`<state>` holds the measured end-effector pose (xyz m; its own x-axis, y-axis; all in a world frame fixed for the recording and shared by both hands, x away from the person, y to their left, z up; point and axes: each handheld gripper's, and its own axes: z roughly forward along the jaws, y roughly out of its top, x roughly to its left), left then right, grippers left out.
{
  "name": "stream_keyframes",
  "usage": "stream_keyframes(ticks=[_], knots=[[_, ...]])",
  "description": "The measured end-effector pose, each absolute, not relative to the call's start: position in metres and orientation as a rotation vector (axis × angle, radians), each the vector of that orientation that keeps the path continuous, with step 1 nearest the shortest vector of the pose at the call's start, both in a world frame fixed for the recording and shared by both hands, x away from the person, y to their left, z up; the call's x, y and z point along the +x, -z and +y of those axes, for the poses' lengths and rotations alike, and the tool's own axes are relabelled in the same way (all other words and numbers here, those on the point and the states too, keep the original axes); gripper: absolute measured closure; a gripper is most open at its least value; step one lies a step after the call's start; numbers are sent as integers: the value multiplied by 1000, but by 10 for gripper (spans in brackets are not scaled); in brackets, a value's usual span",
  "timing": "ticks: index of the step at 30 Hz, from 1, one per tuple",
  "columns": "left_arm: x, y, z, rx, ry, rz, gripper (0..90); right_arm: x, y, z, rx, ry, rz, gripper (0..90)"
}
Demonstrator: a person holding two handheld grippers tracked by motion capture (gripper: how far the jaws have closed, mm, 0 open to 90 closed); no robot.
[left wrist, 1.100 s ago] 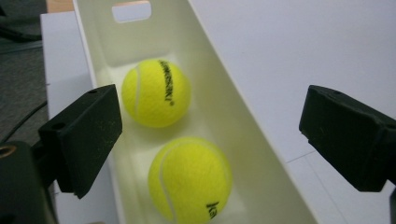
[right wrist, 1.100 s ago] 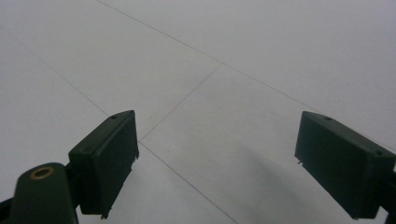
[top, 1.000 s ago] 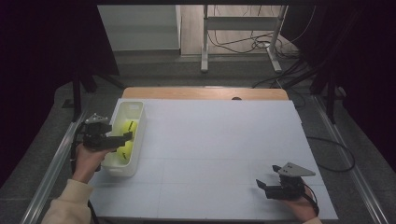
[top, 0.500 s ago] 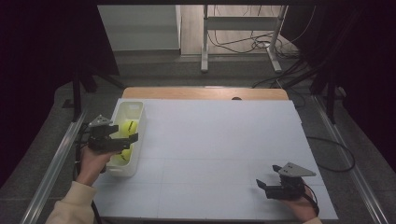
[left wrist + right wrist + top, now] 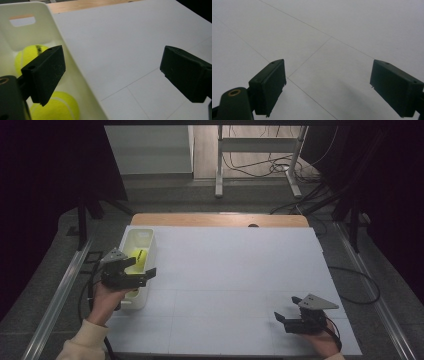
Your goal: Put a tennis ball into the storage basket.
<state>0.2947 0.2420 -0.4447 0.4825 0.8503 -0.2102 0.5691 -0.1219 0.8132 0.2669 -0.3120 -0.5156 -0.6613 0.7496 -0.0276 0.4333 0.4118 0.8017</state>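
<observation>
On the left side of the counter (image 5: 230,270) stands a white bin (image 5: 131,241). Two yellow tennis balls (image 5: 28,56) lie inside it, one near the far wall and one closer in. The left gripper (image 5: 141,271) hangs just over the bin's near right edge. Its fingers (image 5: 43,73) are wide apart and hold nothing. It looks like the balls are already put away, since no more balls lie on the white counter. Far over on the right, near the front edge, the right gripper (image 5: 281,317) sits low by the counter. Its fingers (image 5: 268,85) are apart too, with nothing between them. Little seems left to do.
</observation>
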Motion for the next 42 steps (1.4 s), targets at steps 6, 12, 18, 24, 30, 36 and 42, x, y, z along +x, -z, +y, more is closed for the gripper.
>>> stream_keyframes(ticks=[6,12,18,24,30,36,42], knots=[[290,447,228,1826,-377,1147,72,267,515,-312,1013,-1134,2287,138],[285,451,215,1835,-363,1110,73,266,514,-312,1010,-1142,2282,137],[278,456,205,1843,-348,1073,74,264,511,-311,981,-1171,2276,137],[269,462,198,1838,-331,1042,75,264,511,-311,974,-1178,2275,135],[256,468,192,1835,-330,995,75,264,511,-311,970,-1180,2276,135],[242,474,186,1840,-322,956,80,263,511,-310,964,-1178,2280,134],[232,490,180,1846,-317,923,96,263,511,-310,958,-1184,2281,134]])
